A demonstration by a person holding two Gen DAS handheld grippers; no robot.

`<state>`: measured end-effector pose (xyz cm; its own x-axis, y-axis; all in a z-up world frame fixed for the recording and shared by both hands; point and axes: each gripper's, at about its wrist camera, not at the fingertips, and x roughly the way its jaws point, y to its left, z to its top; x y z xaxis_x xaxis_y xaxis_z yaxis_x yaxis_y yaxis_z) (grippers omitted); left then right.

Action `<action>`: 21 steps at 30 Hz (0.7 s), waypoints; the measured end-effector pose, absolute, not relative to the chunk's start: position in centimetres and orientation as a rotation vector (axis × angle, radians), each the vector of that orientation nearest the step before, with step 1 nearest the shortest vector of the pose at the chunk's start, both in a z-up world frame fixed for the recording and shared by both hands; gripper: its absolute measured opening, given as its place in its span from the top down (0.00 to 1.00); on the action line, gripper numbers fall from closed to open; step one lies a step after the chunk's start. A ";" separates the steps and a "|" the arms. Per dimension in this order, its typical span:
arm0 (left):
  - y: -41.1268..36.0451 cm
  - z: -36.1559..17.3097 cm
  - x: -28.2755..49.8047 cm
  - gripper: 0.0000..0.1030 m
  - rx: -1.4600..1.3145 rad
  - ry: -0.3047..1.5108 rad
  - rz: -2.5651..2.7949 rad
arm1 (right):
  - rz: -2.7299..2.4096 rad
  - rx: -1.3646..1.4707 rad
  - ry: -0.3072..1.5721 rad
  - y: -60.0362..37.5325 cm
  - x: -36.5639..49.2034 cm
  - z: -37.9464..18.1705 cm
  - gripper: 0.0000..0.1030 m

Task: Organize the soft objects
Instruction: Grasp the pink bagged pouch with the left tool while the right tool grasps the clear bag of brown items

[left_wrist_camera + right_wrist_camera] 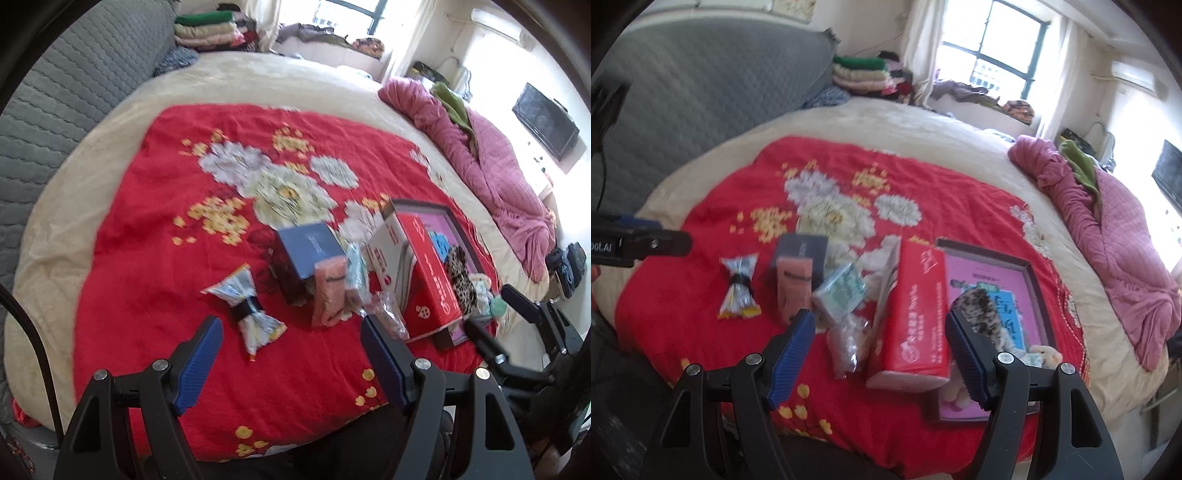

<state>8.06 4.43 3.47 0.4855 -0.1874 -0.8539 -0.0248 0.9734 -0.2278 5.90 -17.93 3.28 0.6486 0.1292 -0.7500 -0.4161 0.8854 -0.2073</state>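
Observation:
A red flowered blanket (166, 192) covers the bed. On it lie a patterned bow-shaped cloth (245, 312) (738, 291), a pink cloth (330, 291) (793, 288), a pale green packet (356, 273) (842, 291), a clear bag (388, 317) (847, 343), a dark blue box (308, 254) (803, 253), a red tissue pack (424, 269) (916, 314) and a box lid tray (469, 240) (997, 273) with a leopard scrunchie (460, 275) (977, 306). My left gripper (291, 356) is open above the blanket, near the bow cloth. My right gripper (881, 350) is open above the clear bag and tissue pack.
A grey quilted headboard (74, 92) stands at the left. A pink quilt (495, 173) (1115, 236) lies at the right of the bed. Folded clothes (210, 29) (864, 74) are stacked at the back by the window. The right gripper shows at the left view's right edge (517, 332).

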 end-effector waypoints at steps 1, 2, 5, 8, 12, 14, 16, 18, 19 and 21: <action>4.1 3.0 8.4 0.26 -0.216 1.075 -0.107 | 0.324 -0.405 0.814 -17.6 5.8 2.7 0.28; 3.7 2.4 8.8 0.26 -0.213 1.083 -0.118 | 0.331 -0.445 0.820 -17.0 5.8 1.8 0.28; 2.6 0.3 10.3 0.26 -0.204 1.127 -0.138 | 0.356 -0.543 0.831 -15.9 5.6 -0.2 0.28; 2.1 -1.8 11.7 0.26 -0.244 1.161 -0.165 | 0.367 -0.632 0.828 -15.2 5.2 -1.9 0.28; 1.5 -4.4 13.3 0.26 -0.272 1.221 -0.186 | 0.375 -0.740 0.818 -14.6 5.3 -3.8 0.28; 1.4 -5.5 13.9 0.26 -0.284 1.239 -0.191 | 0.396 -0.782 0.808 -14.3 5.3 -4.6 0.28; 1.1 -6.4 14.6 0.26 -0.303 1.255 -0.200 | 0.415 -0.817 0.800 -14.0 5.2 -5.3 0.28; 1.1 -7.0 15.2 0.26 -0.309 1.261 -0.201 | 0.422 -0.862 0.795 -13.6 5.2 -6.2 0.28; 1.0 -7.3 15.5 0.26 -0.311 1.266 -0.201 | 0.422 -0.884 0.792 -13.5 5.3 -6.6 0.28; 1.0 -7.8 16.0 0.26 -0.325 1.266 -0.211 | 0.421 -0.922 0.788 -13.4 5.4 -7.4 0.28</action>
<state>16.00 0.99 -7.76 0.2896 -0.3325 -0.8975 -0.0228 0.9351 -0.3538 5.43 -13.37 -7.40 0.6525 -0.0017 -0.7578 -0.6309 0.5528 -0.5444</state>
